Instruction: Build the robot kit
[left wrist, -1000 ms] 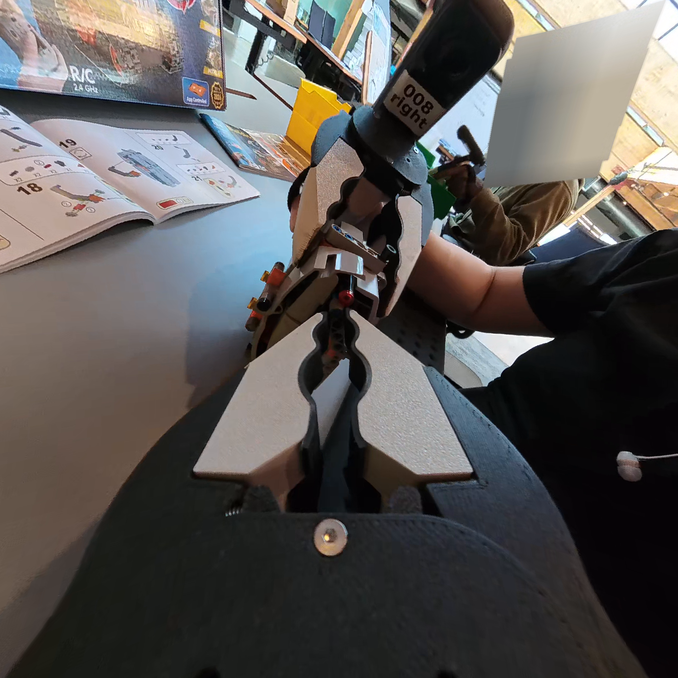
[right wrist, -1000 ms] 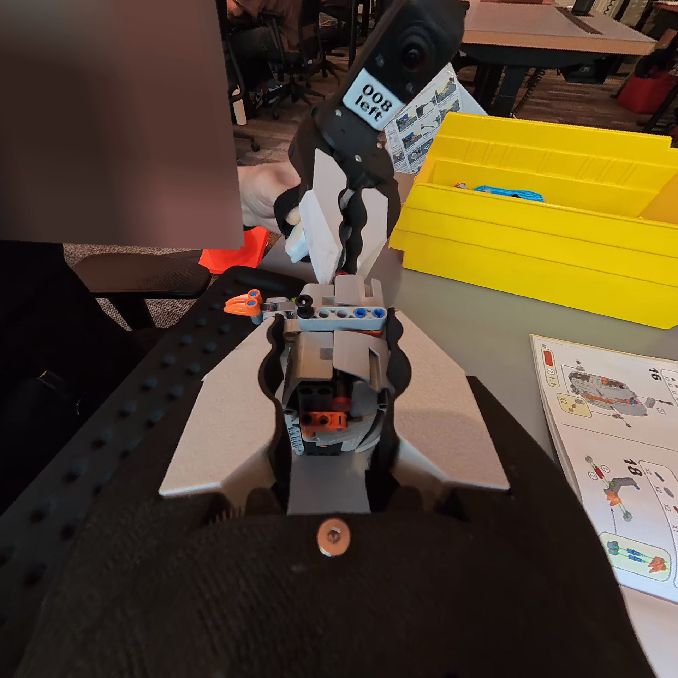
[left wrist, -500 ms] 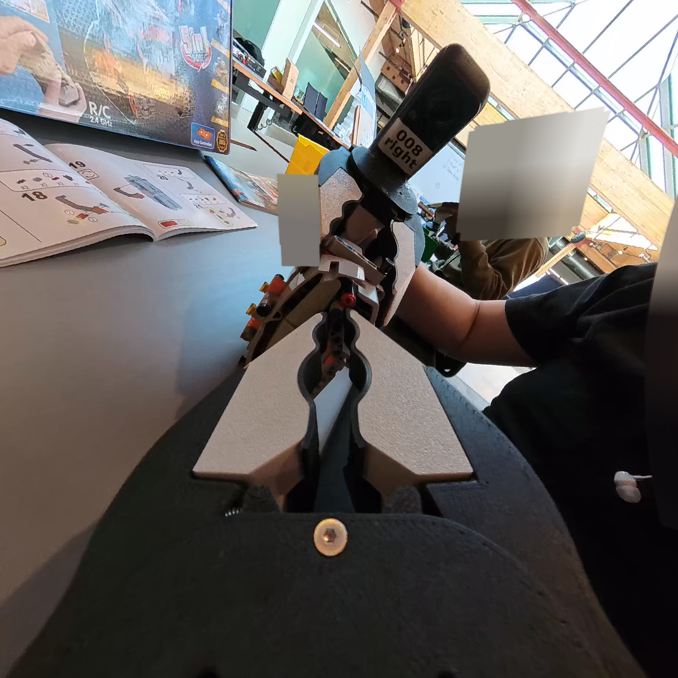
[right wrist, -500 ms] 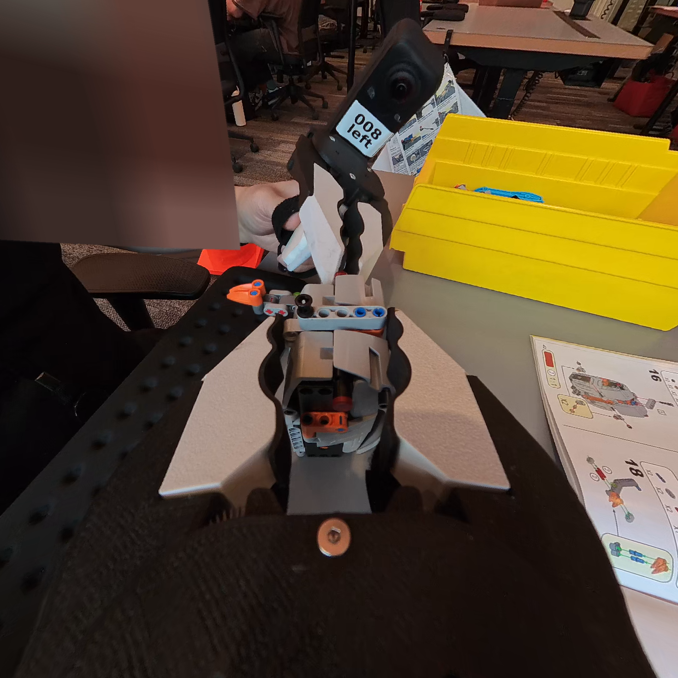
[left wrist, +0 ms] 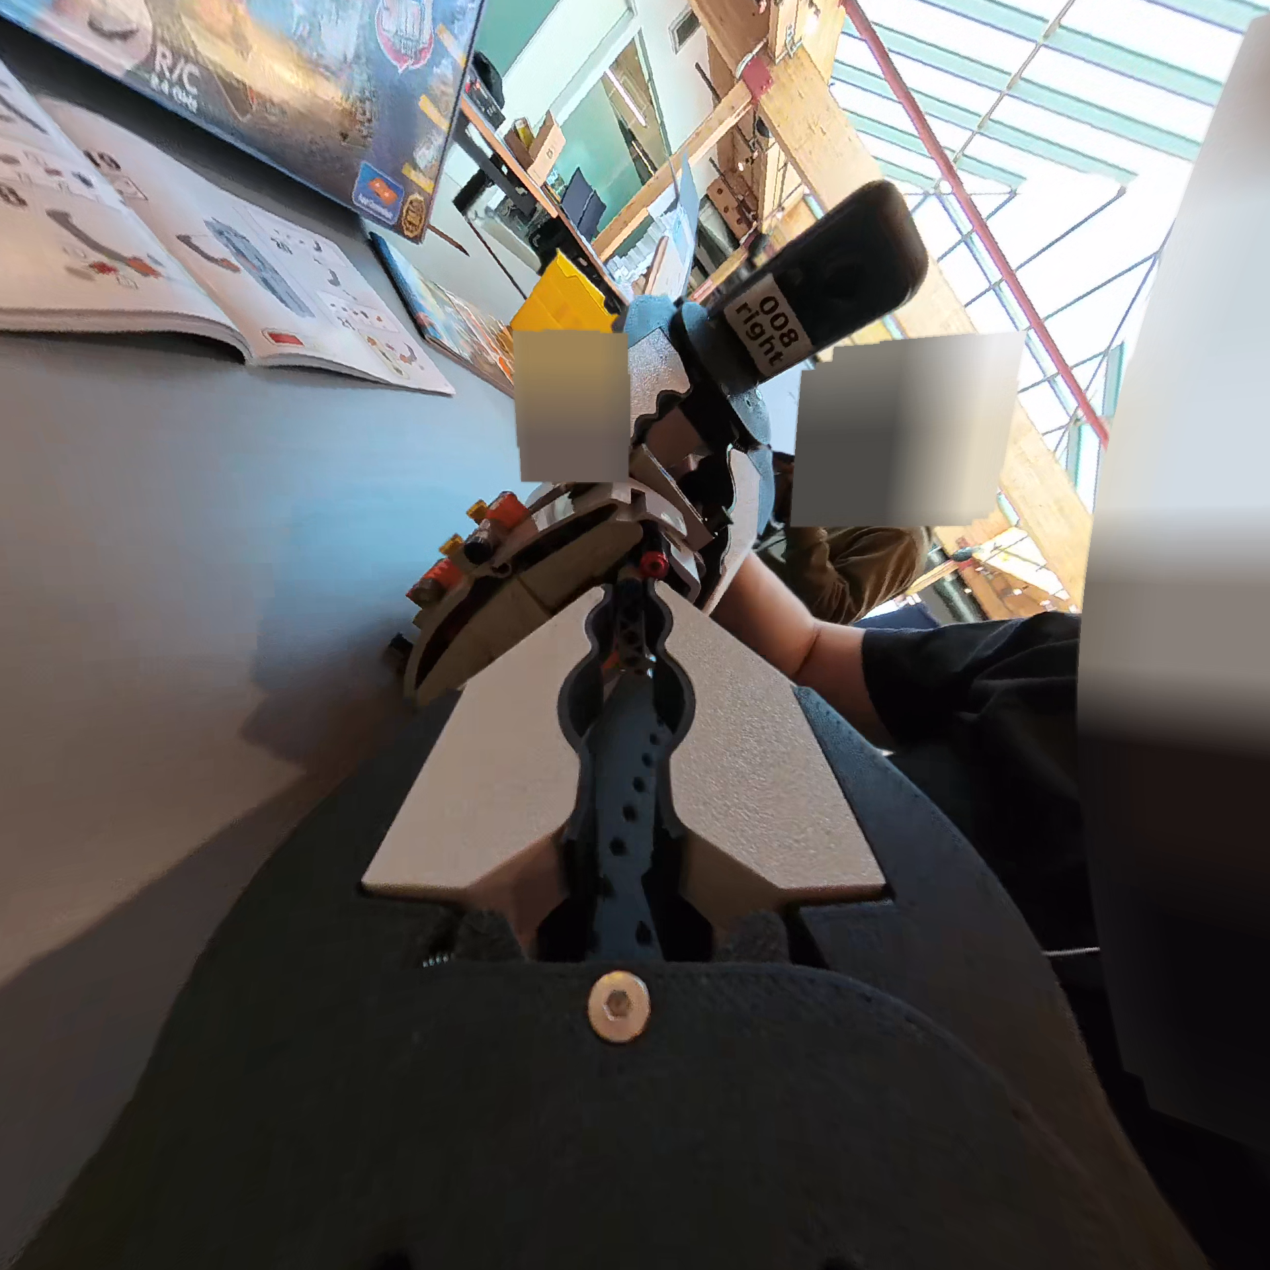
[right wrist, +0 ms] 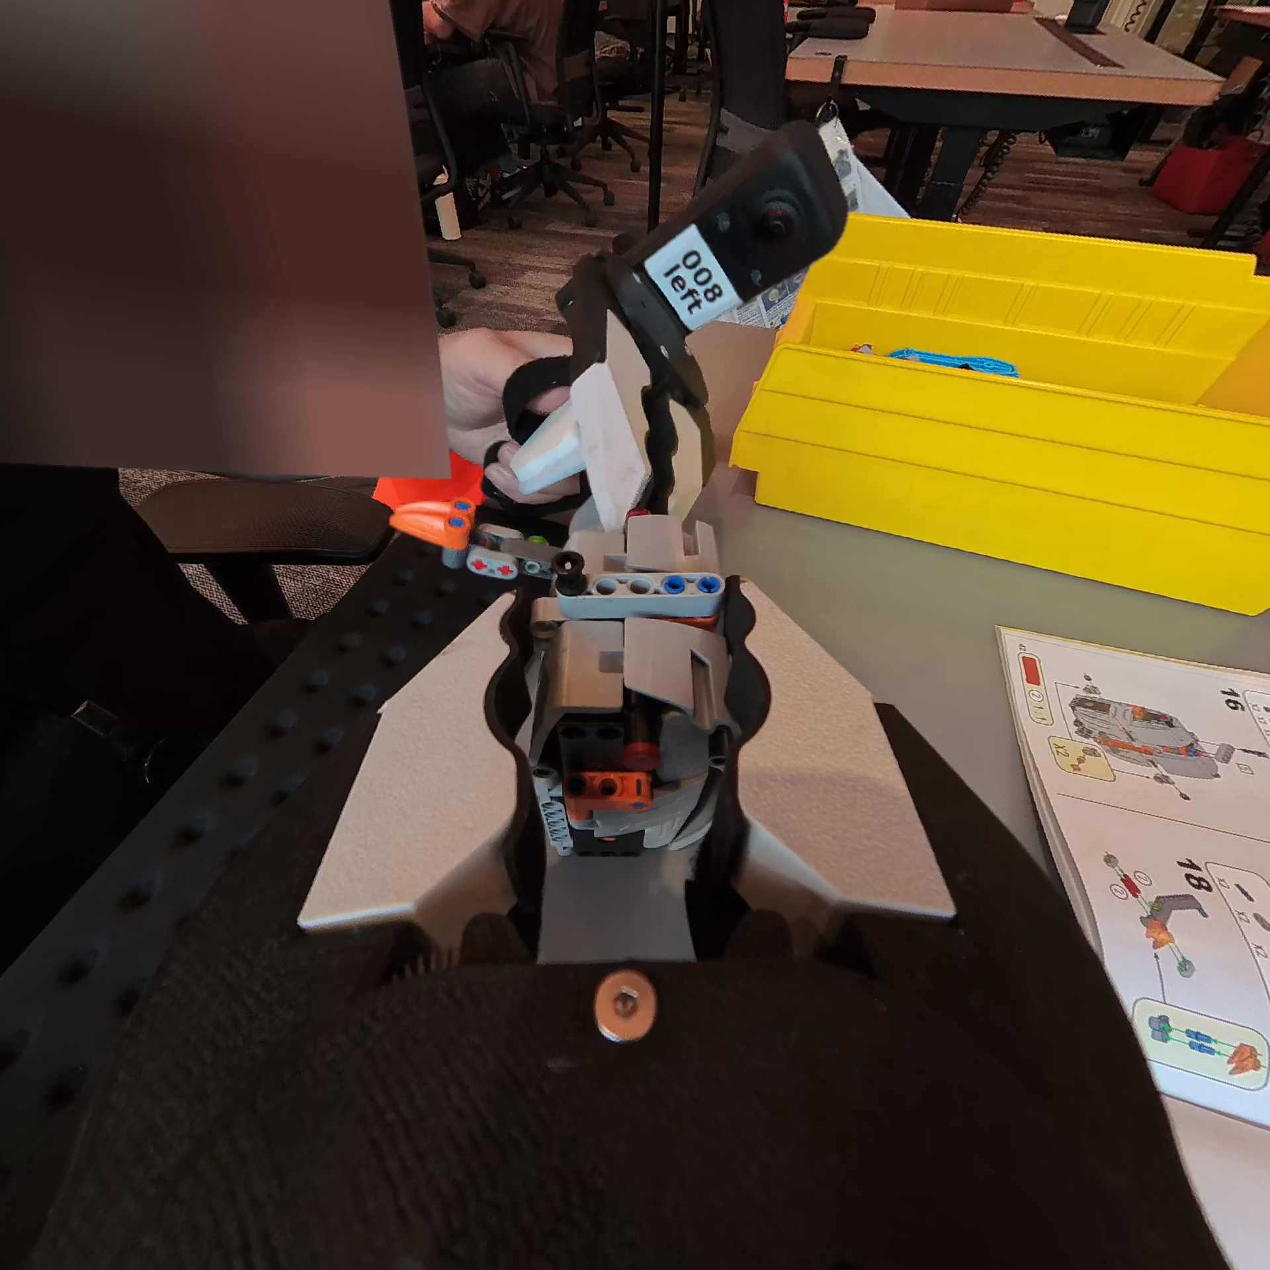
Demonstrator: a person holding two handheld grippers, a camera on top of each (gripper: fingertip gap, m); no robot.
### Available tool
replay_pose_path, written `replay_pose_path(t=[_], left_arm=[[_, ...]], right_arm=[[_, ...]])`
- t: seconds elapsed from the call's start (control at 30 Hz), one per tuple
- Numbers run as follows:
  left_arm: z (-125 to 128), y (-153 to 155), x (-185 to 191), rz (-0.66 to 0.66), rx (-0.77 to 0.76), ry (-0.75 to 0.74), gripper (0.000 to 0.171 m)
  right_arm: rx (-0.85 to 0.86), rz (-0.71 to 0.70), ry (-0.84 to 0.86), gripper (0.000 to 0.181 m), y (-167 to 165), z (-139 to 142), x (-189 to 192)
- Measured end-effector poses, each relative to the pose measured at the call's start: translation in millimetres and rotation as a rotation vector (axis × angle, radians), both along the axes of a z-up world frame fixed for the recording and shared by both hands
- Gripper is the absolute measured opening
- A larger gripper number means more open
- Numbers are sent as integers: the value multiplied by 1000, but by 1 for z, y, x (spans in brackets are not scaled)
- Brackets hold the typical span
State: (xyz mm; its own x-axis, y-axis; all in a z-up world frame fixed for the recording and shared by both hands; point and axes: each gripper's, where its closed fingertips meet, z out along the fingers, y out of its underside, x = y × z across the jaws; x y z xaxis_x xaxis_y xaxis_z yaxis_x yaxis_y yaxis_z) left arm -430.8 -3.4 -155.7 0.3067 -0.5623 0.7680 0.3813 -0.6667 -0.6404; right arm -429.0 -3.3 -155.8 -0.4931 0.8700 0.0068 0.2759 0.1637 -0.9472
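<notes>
A grey brick-built model (right wrist: 618, 694) with orange and black parts sits between the fingers of my right gripper (right wrist: 629, 598), which is shut on it above the grey table. A grey beam with blue pins (right wrist: 639, 591) lies across the model's far end, and an orange claw piece (right wrist: 429, 519) sticks out to the left. My left gripper (left wrist: 629, 608) is shut on a thin black part with a red end (left wrist: 649, 565) at the model's far end (left wrist: 522, 577). The left gripper also shows in the right wrist view (right wrist: 642, 508), tilted, tips on the model.
An open instruction booklet (left wrist: 206, 275) lies on the grey table (left wrist: 172, 550) and shows in the right wrist view too (right wrist: 1154, 825). A printed box (left wrist: 275, 89) stands behind it. Yellow bins (right wrist: 996, 447) stand at the right. A chair armrest (right wrist: 261, 515) is at the left. My two grippers' fingertips are within a few centimetres of each other.
My left gripper has rolled and leaned over to the right while staying shut on the thin part. The right gripper still holds the model in the same place.
</notes>
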Motion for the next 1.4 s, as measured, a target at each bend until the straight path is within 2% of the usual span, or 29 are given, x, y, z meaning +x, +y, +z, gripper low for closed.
replay_pose_path(t=[0.4, 1.03, 1.4], left_arm=[[1, -2, 2, -85, -147, -86, 5], [0, -6, 1, 4, -70, 19, 5], [-1, -7, 3, -24, -72, 24, 5]], right_arm=[[-25, 19, -1, 56, -1, 1, 1], [89, 23, -67, 56, -7, -2, 2], [111, 21, -76, 56, -7, -2, 2]])
